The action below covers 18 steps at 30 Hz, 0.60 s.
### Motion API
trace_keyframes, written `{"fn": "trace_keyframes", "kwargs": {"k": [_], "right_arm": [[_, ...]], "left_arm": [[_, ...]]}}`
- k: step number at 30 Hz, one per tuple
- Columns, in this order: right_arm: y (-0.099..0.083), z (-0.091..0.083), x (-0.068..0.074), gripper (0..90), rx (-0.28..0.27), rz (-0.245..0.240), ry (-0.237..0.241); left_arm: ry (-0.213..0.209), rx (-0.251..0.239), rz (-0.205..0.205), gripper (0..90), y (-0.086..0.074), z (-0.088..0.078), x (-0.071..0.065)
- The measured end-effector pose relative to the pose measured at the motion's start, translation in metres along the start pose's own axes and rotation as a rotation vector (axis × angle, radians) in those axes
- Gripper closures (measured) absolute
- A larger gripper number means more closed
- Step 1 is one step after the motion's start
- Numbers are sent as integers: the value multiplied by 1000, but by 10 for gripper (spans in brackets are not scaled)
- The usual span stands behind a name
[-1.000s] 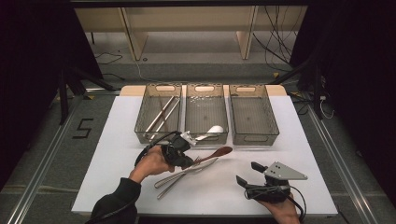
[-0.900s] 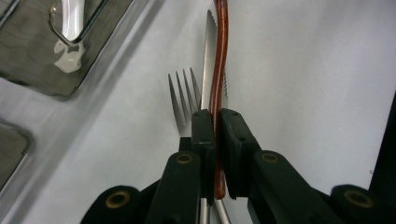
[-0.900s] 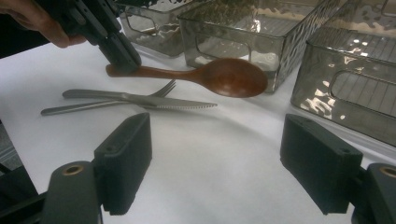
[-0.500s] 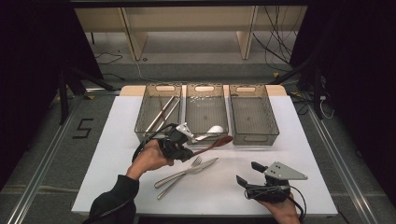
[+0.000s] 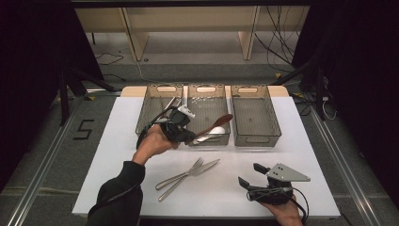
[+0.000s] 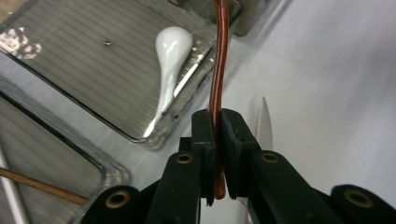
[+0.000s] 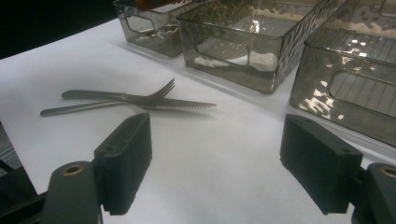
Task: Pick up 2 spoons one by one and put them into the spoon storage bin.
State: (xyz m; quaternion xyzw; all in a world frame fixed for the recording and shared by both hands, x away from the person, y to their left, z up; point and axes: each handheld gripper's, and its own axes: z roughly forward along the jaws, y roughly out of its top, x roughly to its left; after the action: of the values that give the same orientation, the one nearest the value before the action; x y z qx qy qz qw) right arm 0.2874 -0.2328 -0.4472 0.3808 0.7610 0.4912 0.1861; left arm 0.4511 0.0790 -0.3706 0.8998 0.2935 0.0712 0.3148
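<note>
Because the three trays along the far edge of the desk sort cutlery by kind, I hold the brown spoon over the near wall of the middle tray, where a white spoon already lies; my judgement is that this tray takes spoons.

My left hand-held gripper is clamped on the brown spoon's handle near its end, its pads pressed flat on either side. I judge that the end grip leaves the bowl free to go in first. The spoon hangs clear of the desk, its bowl pointing toward the far right corner.

My right hand-held gripper rests near the near right corner, jaws wide apart with nothing between them, apparently in reserve. A fork and a serrated knife lie crossed and touching at mid-desk, toward the near edge, awaiting sorting as I judge it.

The left tray holds long thin utensils; I cannot tell their kind. The right tray looks empty.

The brown spoon is glossy reddish-brown, slim and gently curved along its handle, widening to an oval bowl. I judge it lacquered wood or plastic.
</note>
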Motion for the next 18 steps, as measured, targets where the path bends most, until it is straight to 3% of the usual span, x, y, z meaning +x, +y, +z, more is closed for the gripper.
{"fn": "trace_keyframes", "kwargs": {"k": [11, 18], "right_arm": [[0, 0, -1, 258, -5, -10, 1], [0, 0, -1, 259, -2, -5, 3]], "left_arm": [[43, -18, -98, 840, 20, 10, 28], [64, -16, -116, 840, 31, 17, 37]]}}
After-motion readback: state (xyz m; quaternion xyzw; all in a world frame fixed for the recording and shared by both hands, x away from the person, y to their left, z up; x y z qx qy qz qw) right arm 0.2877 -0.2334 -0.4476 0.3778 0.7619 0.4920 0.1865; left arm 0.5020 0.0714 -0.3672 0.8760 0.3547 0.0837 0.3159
